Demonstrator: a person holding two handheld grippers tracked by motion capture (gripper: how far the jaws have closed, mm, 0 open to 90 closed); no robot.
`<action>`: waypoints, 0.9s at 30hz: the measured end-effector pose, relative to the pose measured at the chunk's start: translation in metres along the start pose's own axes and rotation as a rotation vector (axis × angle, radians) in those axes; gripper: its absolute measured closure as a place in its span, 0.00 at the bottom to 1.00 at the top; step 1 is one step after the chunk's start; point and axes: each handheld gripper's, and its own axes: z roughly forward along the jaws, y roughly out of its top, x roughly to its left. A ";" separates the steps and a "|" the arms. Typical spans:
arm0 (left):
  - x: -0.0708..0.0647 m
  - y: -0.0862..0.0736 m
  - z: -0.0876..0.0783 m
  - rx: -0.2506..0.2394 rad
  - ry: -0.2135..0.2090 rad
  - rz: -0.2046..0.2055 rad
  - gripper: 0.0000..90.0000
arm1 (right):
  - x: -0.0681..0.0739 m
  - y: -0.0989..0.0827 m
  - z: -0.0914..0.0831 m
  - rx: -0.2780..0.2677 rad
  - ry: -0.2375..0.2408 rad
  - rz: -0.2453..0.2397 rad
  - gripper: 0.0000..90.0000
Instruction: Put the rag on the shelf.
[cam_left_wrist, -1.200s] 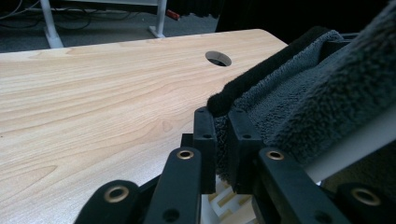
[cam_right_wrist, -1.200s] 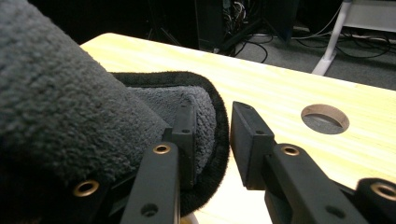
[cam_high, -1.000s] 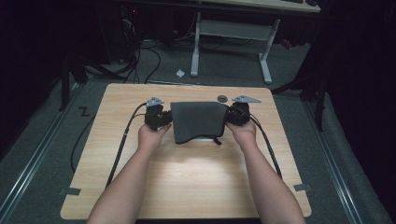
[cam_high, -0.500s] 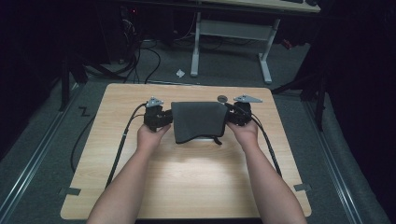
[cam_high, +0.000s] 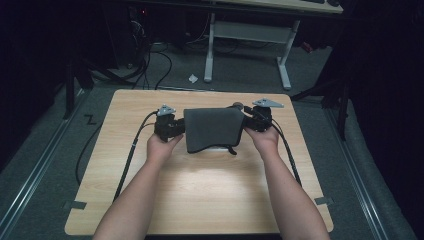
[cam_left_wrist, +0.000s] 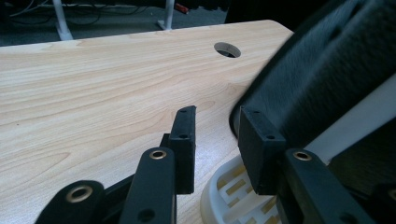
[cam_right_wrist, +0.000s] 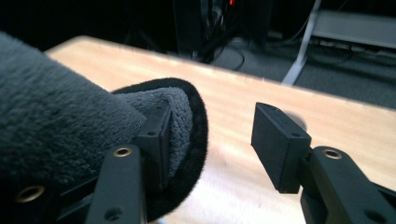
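A dark grey fleecy towel (cam_high: 212, 129) lies draped over a white slotted plastic object (cam_left_wrist: 229, 196) in the middle of the wooden table (cam_high: 200, 190). My left gripper (cam_high: 181, 129) is at the towel's left edge. Its jaws (cam_left_wrist: 217, 126) have just been opening and stand apart with nothing between them, the towel (cam_left_wrist: 327, 79) just beyond the right jaw. At the towel's right edge, my right gripper (cam_high: 246, 122) has also just been opening. Its jaws (cam_right_wrist: 215, 130) stand wide, with the towel's corner (cam_right_wrist: 56, 121) resting around the left jaw and nothing pinched.
A round hole (cam_high: 237, 105) sits in the tabletop near its far edge, just behind the towel. Cables trail from both grippers along the table. Beyond the table are a dark floor, loose cables and a white desk frame (cam_high: 210, 45).
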 end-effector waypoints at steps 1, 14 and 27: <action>0.000 0.000 0.000 0.000 0.000 -0.001 0.75 | -0.001 0.000 0.001 0.012 0.006 0.012 0.57; -0.001 0.000 0.000 -0.002 -0.004 -0.003 0.76 | -0.008 0.007 -0.003 0.006 -0.023 0.018 0.60; 0.007 0.001 -0.009 -0.014 0.028 -0.012 0.76 | -0.015 0.006 -0.006 0.049 -0.094 -0.027 0.67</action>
